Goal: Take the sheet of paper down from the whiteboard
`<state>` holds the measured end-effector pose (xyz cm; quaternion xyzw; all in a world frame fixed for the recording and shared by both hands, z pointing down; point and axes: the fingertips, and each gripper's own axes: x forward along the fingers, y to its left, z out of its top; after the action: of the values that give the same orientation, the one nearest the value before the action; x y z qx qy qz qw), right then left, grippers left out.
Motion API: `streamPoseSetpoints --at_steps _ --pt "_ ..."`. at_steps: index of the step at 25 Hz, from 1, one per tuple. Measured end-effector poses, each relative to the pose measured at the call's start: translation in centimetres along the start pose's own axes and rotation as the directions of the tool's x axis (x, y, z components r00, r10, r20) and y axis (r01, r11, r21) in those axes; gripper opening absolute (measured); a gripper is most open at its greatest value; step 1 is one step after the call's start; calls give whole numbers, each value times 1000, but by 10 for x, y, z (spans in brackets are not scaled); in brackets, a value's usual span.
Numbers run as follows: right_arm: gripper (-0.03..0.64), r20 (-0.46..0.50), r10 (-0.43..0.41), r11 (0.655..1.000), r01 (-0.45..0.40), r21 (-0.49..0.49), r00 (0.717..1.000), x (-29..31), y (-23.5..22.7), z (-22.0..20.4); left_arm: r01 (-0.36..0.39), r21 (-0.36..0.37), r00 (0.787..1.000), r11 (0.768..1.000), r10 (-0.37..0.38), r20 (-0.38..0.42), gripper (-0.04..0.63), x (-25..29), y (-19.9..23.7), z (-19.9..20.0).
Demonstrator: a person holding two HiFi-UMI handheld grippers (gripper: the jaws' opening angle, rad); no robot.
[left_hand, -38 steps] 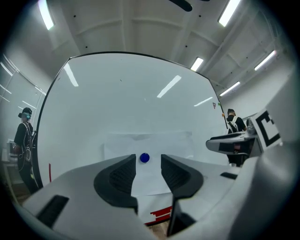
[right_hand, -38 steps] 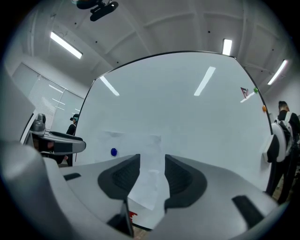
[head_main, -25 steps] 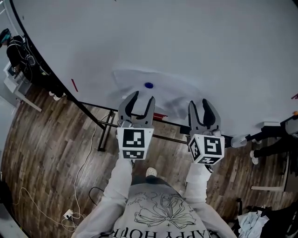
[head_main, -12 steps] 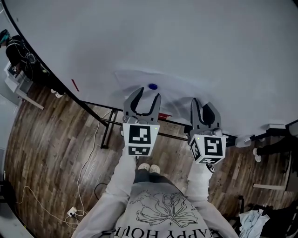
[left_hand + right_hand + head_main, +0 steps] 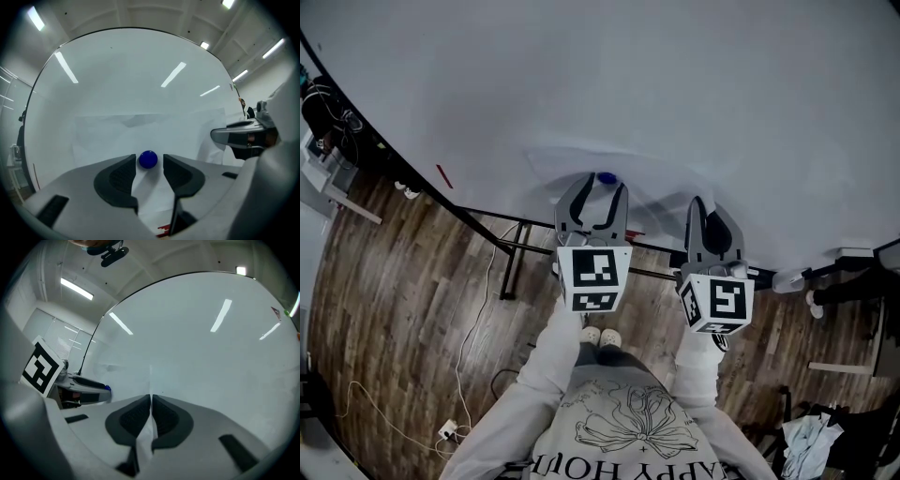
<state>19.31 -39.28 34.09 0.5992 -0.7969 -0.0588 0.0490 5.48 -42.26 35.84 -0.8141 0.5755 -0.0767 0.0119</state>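
Observation:
A white sheet of paper lies against the whiteboard, pinned by a round blue magnet. My left gripper is open, and the blue magnet sits between its fingertips without being pressed. The sheet spreads behind it, creased. My right gripper is at the sheet's right edge. In the right gripper view its jaws are closing, and the pads pinch the paper's edge, which runs down between them.
The whiteboard's black stand and tray rail run just below the grippers. A red marker rests on the board's lower left edge. A white cable trails over the wooden floor. Bags and gear sit at the far left.
The left gripper has moved forward to the board, bringing the blue magnet between its fingertips. The right gripper's jaws went from wide open to pinched on the paper's edge.

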Motion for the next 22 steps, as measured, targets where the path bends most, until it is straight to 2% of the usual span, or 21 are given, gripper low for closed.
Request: streamPoseSetpoints --at_steps 5,9,13,22 --pt "15 -2 -12 1000 12 9 1000 1 -1 -3 5 13 1000 1000 -5 -17 173 4 -4 -2" --pt "15 -4 -18 1000 19 16 1000 1 -2 -4 -13 17 1000 1000 14 -16 123 5 1 -1" --pt "15 -5 -27 999 27 22 1000 2 -3 -5 -19 22 1000 1000 19 -14 123 5 1 -1" --pt "3 -10 -44 998 45 42 999 2 -1 -5 18 -45 1000 999 -19 -15 115 4 3 -1"
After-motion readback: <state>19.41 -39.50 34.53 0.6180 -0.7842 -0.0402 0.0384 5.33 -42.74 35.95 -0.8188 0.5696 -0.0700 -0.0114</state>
